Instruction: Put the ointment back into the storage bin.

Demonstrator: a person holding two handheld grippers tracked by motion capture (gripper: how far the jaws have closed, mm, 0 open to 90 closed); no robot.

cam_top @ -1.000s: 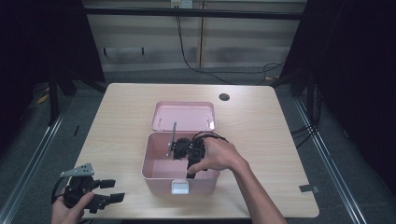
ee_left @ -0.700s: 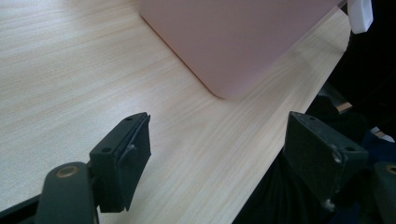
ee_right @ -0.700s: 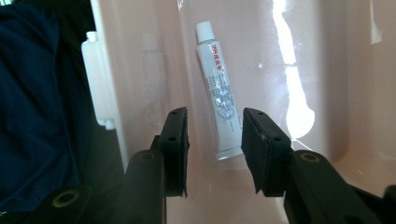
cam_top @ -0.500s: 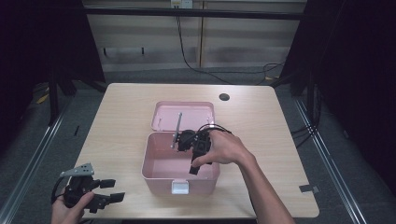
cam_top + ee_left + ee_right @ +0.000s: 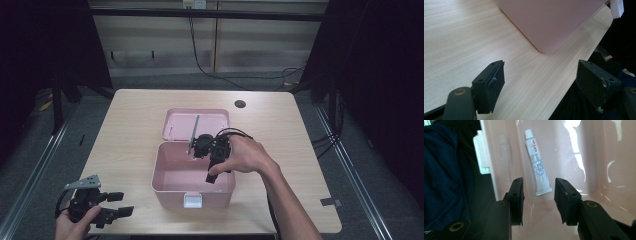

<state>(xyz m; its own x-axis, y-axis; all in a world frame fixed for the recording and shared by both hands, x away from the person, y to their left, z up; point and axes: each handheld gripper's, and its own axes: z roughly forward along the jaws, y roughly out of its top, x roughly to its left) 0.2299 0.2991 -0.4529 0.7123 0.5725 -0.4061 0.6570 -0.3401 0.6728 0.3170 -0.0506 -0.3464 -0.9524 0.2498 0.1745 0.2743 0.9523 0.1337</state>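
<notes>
An open pink box (image 5: 170, 192) stands mid-table, its lid (image 5: 175, 125) folded back behind it. A white tube (image 5: 536, 162) with red print lies flat on the box floor (image 5: 579, 157). My right gripper (image 5: 212, 172) hovers over the box's right half, pointing down into it. In the right gripper view its jaws (image 5: 538, 192) stand apart above the tube's crimped end and do not touch it. They have just been opening, with nothing between the pads. My left gripper (image 5: 121, 203) rests open at the table's front left corner, its jaws (image 5: 541, 75) empty and facing the box's wall (image 5: 549, 22).
A white latch (image 5: 193, 201) sits on the box's front wall. A dark round hole (image 5: 240, 104) marks the far side of the table. A small piece of tape (image 5: 330, 202) lies near the front right edge. Bare wood surrounds the box on both sides.
My right gripper has lifted a little out of the box and drifted right, with its jaws spread wider. The tube stays on the box floor. The left gripper has not moved.
</notes>
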